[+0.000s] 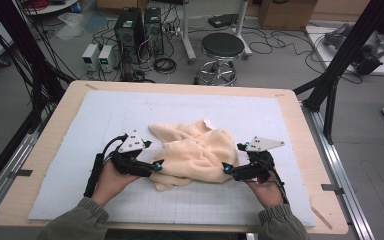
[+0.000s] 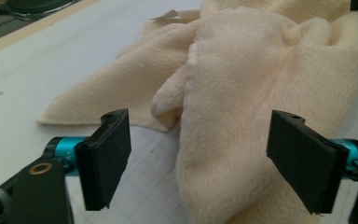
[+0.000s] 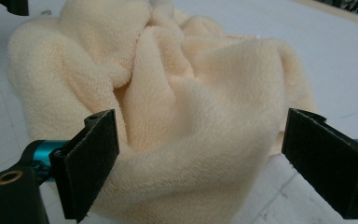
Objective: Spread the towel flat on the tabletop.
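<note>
A crumpled cream fleece cloth (image 1: 195, 152) lies in a heap in the middle of the white mat (image 1: 105, 115). My left gripper (image 1: 156, 166) sits at the cloth's left edge. Its jaws stand apart, and a fold of the cloth (image 2: 233, 107) reaches between them without being pressed. My right gripper (image 1: 226, 169) is at the cloth's right edge. The right jaws are spread wide around a bulging fold (image 3: 200, 130), and the pads (image 3: 91, 163) are clear of it.
The mat covers a wooden table (image 1: 50, 130) with bare margins on all sides. Beyond the far edge are a black stool (image 1: 222, 47), computer towers (image 1: 130, 25) and cables on the floor. Black frame posts (image 1: 340, 60) stand at the table's right.
</note>
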`<state>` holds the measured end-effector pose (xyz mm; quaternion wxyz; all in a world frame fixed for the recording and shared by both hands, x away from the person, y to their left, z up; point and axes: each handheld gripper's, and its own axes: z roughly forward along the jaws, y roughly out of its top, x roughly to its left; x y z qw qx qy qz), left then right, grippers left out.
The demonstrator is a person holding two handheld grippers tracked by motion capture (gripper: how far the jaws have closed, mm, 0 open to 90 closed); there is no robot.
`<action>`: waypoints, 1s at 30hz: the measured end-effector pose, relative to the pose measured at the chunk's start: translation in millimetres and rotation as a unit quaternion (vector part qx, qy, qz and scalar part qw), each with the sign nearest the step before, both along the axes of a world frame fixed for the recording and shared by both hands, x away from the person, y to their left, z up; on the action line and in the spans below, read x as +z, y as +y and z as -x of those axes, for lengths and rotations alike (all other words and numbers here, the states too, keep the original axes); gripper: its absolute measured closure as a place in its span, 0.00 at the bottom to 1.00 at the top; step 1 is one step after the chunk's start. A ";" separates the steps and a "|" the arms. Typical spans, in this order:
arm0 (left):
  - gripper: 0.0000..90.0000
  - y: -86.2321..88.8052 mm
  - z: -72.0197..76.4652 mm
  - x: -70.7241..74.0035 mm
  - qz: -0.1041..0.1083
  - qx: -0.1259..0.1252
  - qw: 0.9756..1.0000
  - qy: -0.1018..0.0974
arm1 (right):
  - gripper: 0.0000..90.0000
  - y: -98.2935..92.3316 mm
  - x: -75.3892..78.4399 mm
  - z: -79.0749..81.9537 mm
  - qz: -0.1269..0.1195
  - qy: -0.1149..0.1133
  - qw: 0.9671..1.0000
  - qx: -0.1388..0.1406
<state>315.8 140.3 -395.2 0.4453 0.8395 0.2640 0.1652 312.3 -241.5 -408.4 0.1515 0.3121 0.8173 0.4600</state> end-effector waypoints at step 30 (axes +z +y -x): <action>0.94 50.5 64.1 29.3 -0.032 -0.019 0.999 -0.025 | 0.90 40.9 19.1 30.7 0.038 0.002 0.988 0.149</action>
